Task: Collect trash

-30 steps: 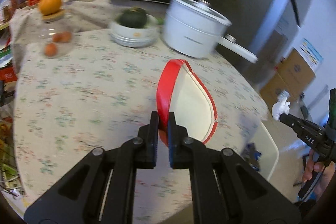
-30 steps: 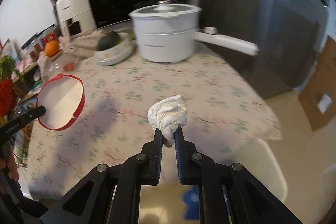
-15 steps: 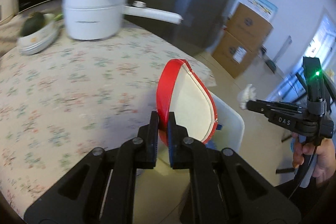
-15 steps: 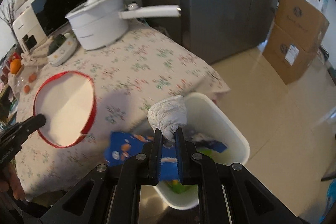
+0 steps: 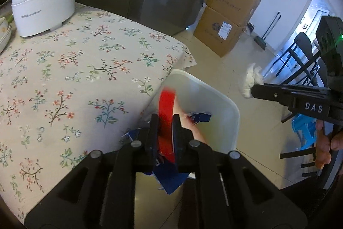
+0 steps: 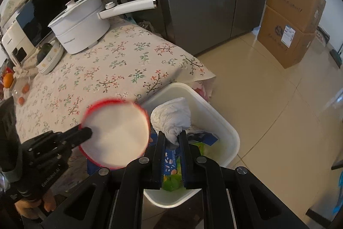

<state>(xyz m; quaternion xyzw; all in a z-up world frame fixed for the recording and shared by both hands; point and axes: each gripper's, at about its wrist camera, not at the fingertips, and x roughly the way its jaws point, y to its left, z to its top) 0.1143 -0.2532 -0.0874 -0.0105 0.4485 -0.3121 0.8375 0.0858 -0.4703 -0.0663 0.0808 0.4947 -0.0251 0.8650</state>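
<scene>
Below both tools stands one white bin (image 6: pixel 225 132), on the floor against the corner of the desk (image 5: pixel 64 70). Inside it lie several pieces of trash: blue wrappers (image 6: pixel 171 161) and something green (image 6: pixel 171 183); their exact number I cannot tell.

One left tool (image 5: pixel 164 132) has its fingers slightly apart, and one red-rimmed lid (image 5: pixel 166 109) sits between them, blurred; if the pads touch it I cannot tell. In the right view the lid (image 6: pixel 116 132) is seen as a white disc with a red edge, just left of the right tool and above the near-left rim of the bin.

One right tool (image 6: pixel 171 143) is closed on one crumpled white tissue (image 6: pixel 171 117), which is pinched at its lower end and stands up over the bin.

Farther ahead and to the left of the tools, on the flowered desk cloth, is one white pot (image 6: pixel 79 29) with a long handle. Beside it stands a bowl (image 6: pixel 50 59). Two cardboard boxes (image 6: pixel 291 21) are stacked on the floor, ahead and to the right.
</scene>
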